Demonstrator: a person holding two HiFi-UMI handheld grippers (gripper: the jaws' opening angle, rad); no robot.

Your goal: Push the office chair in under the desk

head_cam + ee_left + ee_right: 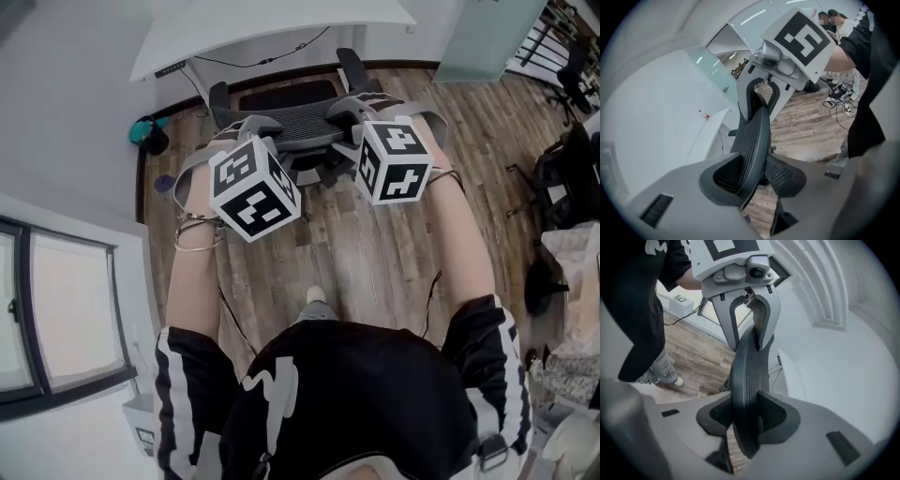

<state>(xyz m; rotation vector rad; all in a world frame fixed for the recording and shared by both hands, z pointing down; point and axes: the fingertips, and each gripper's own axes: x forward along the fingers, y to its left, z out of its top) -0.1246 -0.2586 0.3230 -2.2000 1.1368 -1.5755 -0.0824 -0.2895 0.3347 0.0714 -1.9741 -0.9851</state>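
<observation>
A black office chair with a mesh backrest [295, 129] stands on the wood floor in front of the white desk [272, 23]. Its seat [286, 94] reaches partly under the desk top. My left gripper [246, 127] grips the backrest's top rim at its left end, and my right gripper [361, 103] grips it at the right end. In the left gripper view, the rim [752, 136] runs between the pads of the left gripper [754, 180], which press on both sides. In the right gripper view, the right gripper [747, 420] clamps the rim [747, 366] the same way.
A teal object [145, 131] lies on the floor by the left wall. Cables [272, 58] hang under the desk. Other black chairs [567, 178] and clutter stand at the right. A window [56, 319] is at my left, and my shoe [317, 295] is behind the chair.
</observation>
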